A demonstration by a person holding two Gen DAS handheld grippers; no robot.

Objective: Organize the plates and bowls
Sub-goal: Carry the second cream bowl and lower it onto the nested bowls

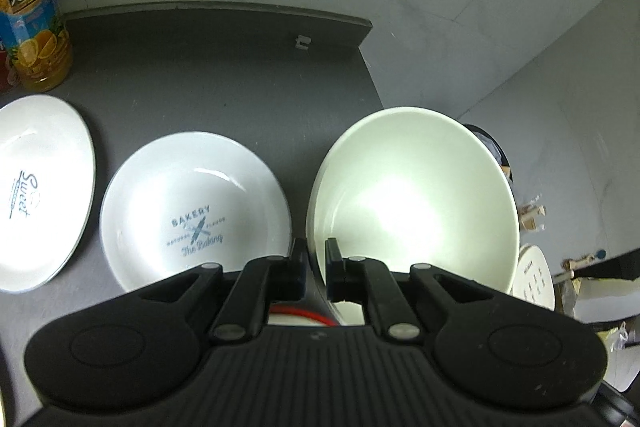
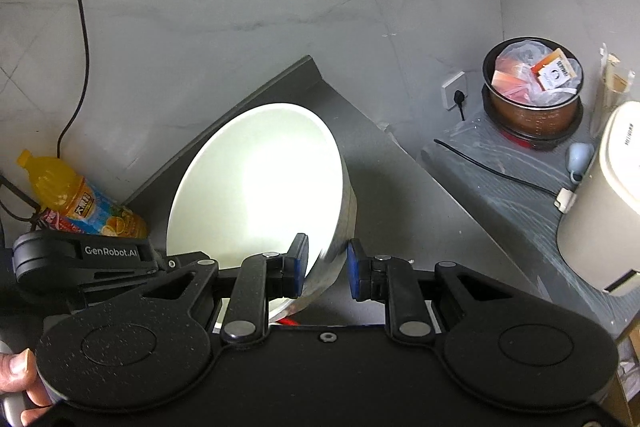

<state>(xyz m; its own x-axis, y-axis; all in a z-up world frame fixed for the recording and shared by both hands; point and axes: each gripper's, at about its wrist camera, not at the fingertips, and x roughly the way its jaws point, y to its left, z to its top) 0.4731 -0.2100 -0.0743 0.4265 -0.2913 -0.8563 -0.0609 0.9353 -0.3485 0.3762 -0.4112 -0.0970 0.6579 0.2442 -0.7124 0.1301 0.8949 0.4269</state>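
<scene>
both grippers at one pale bowl

the left gripper (image 1: 316, 267) reached forward low over the dark counter (image 1: 224, 75), its jaws pinched on the near rim of the bowl (image 1: 416, 199), one finger outside the wall and one inside. the right gripper (image 2: 328, 269) came at the same bowl (image 2: 256, 183) from the other side; its blue-padded jaws stood a little apart, astride the rim, the left pad (image 2: 301, 265) touching the inner face while the right pad (image 2: 354, 269) stood just clear of the wall. part of the left gripper (image 2: 80, 259) showed at the left of the right wrist view, and a thumb (image 2: 16, 367) curled at the lower left edge.

from left: an orange juice bottle (image 1: 30, 3), smooth plastic with a printed label, stood upright at the back of the counter. a glossy white plate (image 1: 40, 191) printed "sweet" lay flat, and just beside it a second round plate (image 1: 196, 211) printed "bakery". next came the bowl, deep, round, pale green-white and glazed with a bright glare inside. it was tilted, mouth turned up and toward the cameras, near the counter's right edge. whether its base touched the counter cannot be told. further right, on a lower grey surface, sat a round brown pot (image 2: 532, 99) filled with packets, and a cream appliance (image 2: 604, 199).
</scene>
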